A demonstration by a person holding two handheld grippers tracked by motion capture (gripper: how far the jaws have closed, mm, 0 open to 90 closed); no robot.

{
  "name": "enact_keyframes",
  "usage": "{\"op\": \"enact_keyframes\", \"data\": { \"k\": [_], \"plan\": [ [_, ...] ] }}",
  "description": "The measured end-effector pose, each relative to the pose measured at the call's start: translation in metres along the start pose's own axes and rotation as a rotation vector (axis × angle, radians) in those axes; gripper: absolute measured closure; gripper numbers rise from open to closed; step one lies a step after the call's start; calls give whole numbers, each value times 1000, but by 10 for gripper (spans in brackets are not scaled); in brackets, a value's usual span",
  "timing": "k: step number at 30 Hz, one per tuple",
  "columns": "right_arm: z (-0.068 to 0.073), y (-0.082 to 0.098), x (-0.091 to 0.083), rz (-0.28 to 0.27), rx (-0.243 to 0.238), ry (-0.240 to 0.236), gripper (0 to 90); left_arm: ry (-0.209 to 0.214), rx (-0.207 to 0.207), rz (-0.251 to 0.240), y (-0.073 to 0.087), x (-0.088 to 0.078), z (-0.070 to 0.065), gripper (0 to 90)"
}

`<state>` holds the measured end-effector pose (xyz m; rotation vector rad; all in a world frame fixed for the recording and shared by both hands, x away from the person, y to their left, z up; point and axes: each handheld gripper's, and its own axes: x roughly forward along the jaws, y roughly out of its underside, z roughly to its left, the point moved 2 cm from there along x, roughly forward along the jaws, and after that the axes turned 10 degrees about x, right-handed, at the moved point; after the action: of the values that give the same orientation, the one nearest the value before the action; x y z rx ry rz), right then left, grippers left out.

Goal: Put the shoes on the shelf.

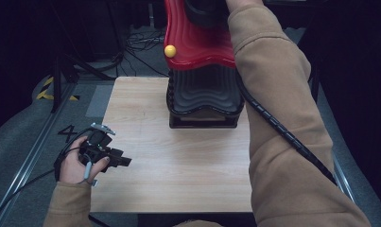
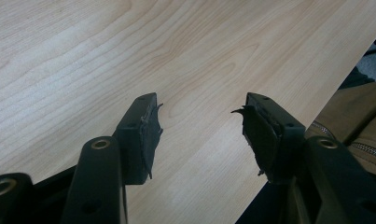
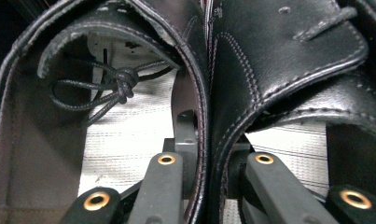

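Above the red rack (image 1: 197, 42) at the table's (image 1: 145, 156) far edge, my right gripper (image 3: 209, 158) pinches both black shoes (image 3: 251, 70) by their inner walls. I'd lower them level, keeping them together. Left gripper (image 2: 199, 135) rests released.

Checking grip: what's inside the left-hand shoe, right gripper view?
Knotted black lace and pale insole lie inside the shoe; one jaw of the right gripper too. Toe end is hidden by the upper.
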<state>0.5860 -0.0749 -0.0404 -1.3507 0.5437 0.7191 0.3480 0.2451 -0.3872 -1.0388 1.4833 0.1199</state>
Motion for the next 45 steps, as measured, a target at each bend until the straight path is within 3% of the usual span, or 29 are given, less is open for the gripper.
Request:
{"op": "enact_keyframes", "data": {
  "k": [2,8,14,21,24,27,36,45],
  "plan": [
    [1,1,0,1,-11,10,800,-1,1,7,-1,2,-1,458],
    [-5,4,6,-2,30,4,791,-5,8,-2,-3,0,-3,459],
    [-13,17,25,55,45,13,767,-3,6,2,-4,2,-4,460],
    [-6,28,33,109,39,10,730,-4,12,7,-7,3,-4,461],
    [0,33,34,145,43,-14,714,1,9,4,-6,2,-3,459],
    [1,35,31,169,43,-13,679,0,5,3,-5,1,-3,459],
    [-3,37,22,168,23,-63,566,-3,9,1,-7,2,-5,459],
    [-20,36,-13,133,-19,-150,512,3,13,8,-7,2,-6,453]
  ]
}}
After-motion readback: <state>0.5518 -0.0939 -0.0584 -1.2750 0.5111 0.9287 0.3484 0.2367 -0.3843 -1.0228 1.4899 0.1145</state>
